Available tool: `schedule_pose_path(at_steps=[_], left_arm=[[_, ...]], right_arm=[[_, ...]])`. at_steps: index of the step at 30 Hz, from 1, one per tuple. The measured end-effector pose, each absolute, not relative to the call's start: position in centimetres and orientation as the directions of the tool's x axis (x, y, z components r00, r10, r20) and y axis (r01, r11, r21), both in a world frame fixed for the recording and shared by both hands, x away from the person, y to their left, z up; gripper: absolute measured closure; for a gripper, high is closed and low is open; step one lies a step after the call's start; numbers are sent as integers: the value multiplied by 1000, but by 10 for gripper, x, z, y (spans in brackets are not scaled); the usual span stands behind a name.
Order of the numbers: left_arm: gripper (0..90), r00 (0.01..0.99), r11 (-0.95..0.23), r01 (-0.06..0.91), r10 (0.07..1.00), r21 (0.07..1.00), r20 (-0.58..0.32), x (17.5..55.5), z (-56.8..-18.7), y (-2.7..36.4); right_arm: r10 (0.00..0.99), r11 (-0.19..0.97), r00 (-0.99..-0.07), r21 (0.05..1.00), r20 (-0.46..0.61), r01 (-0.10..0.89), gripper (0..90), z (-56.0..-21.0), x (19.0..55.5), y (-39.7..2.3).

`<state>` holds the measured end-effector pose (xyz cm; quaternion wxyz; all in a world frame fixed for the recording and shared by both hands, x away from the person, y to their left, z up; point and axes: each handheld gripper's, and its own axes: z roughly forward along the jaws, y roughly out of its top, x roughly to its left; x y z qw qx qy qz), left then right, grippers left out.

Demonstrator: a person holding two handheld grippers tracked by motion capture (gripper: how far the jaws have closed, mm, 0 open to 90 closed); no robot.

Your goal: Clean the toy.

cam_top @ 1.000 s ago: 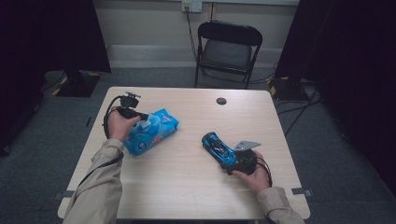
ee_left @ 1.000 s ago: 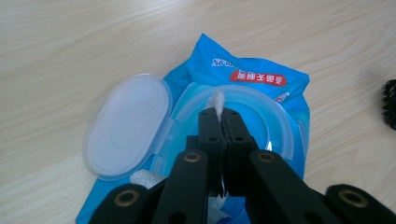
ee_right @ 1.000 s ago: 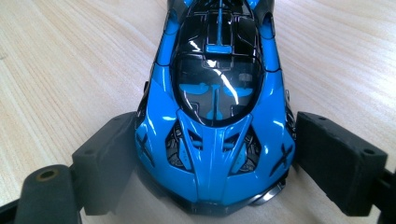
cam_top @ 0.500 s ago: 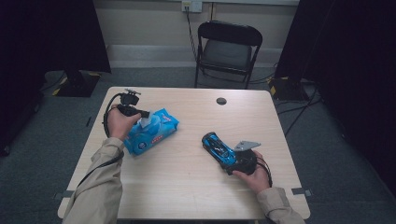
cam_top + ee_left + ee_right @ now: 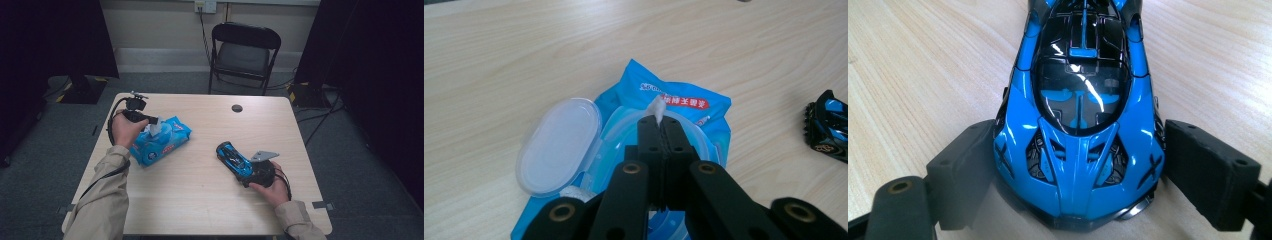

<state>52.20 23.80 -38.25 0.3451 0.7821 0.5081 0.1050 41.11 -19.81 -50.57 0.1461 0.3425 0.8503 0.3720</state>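
- Currently, at the left of the wooden table (image 5: 200, 200), the left gripper (image 5: 150, 120) is being held in the person's left hand (image 5: 125, 131), directly above the blue wet-wipe pack (image 5: 161, 141).
- Its jaws are being kept clenched on the tip of a white wipe (image 5: 657, 106), which is being pinched where it stands up out of the pack's opening; in the left gripper view the two black pads are seen pressed together with the wipe poking out above them.
- The pack's clear oval lid (image 5: 558, 144) is being shown flipped open, lying flat to the left of the opening in that view.
- The pack itself is being left flat on the table, on its left half, well apart from the toy car.
- Toward the right, the blue-and-black toy car (image 5: 233, 157) is being kept on the tabletop, its rear end sitting between the jaws of the right gripper (image 5: 246, 174).
- In the right gripper view the black pads (image 5: 965, 167) are seen on either side of the car's tail, close against its flanks; whether they are actually pressing cannot be told.
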Motion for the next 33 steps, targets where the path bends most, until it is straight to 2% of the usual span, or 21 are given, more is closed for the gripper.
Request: schedule_pose_path(at_steps=[8,33], left_arm=[[896,480,-264,712,859,650,-178,521,-368,234],[897,444,-195,717,868,669,-223,521,-349,237]], right_arm=[[691,489,-723,733,7,474,153,-506,411,-198],[691,488,-723,734,5,472,153,-506,411,-198]])
